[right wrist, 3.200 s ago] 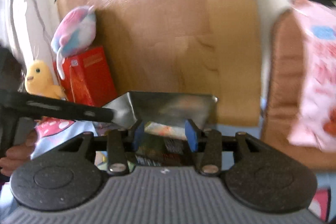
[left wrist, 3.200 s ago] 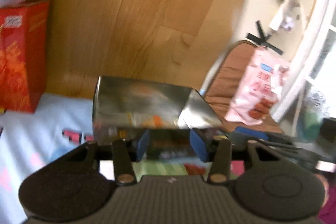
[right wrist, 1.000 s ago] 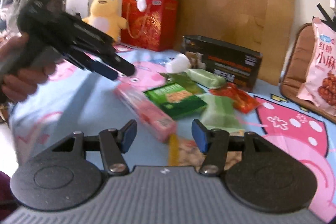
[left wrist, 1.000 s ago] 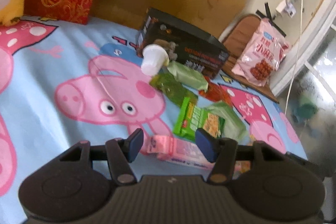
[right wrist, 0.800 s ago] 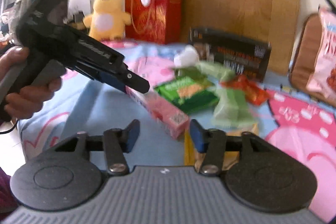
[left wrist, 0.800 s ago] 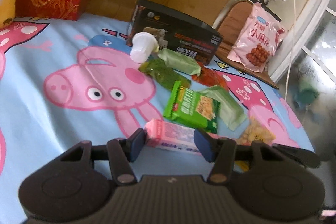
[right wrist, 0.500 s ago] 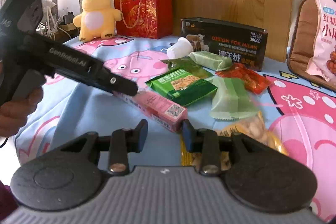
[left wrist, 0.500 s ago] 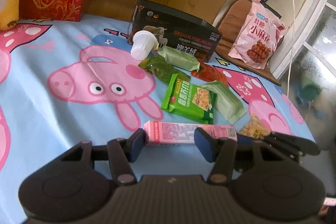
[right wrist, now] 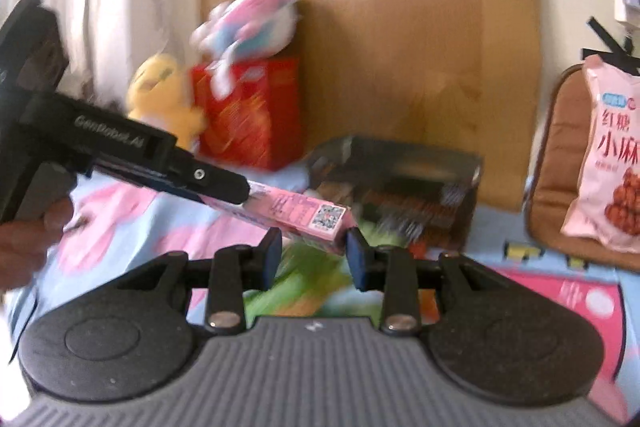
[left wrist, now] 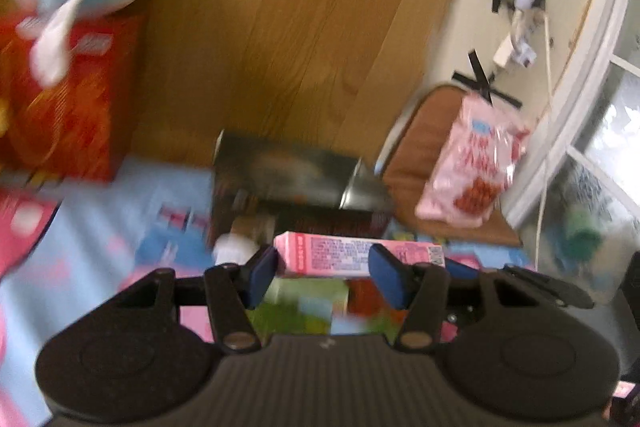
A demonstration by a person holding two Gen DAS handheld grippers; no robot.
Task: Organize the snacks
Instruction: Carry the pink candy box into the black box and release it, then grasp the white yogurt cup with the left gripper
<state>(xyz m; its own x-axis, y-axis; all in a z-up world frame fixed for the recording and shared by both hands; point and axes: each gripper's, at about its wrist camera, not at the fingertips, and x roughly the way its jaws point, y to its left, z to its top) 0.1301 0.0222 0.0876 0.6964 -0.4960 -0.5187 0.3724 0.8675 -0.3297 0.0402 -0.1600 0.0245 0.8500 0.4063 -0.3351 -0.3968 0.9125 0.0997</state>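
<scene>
A long pink snack box (left wrist: 344,255) hangs level in the air above the cartoon bedsheet (left wrist: 168,203). My left gripper (left wrist: 324,273) is shut on its left part, blue pads on either side. My right gripper (right wrist: 314,251) is shut on the other end, the one with the square code; the pink snack box (right wrist: 304,213) slants across that view. There the left gripper (right wrist: 240,193) reaches in from the left, with a hand (right wrist: 24,239) on its grip. An open black box (left wrist: 288,175) stands just behind, also visible as the black box (right wrist: 400,163).
Green snack packets (left wrist: 304,303) lie blurred on the sheet below the grippers. A red gift bag (left wrist: 60,115) with a pastel plush on top and a yellow duck toy (right wrist: 164,99) stand at the back left. A pink snack bag (right wrist: 612,163) leans on a brown cushion at the right.
The right gripper has closed on the pink box's free end. Both grippers have lifted the box off the sheet and toward the black box.
</scene>
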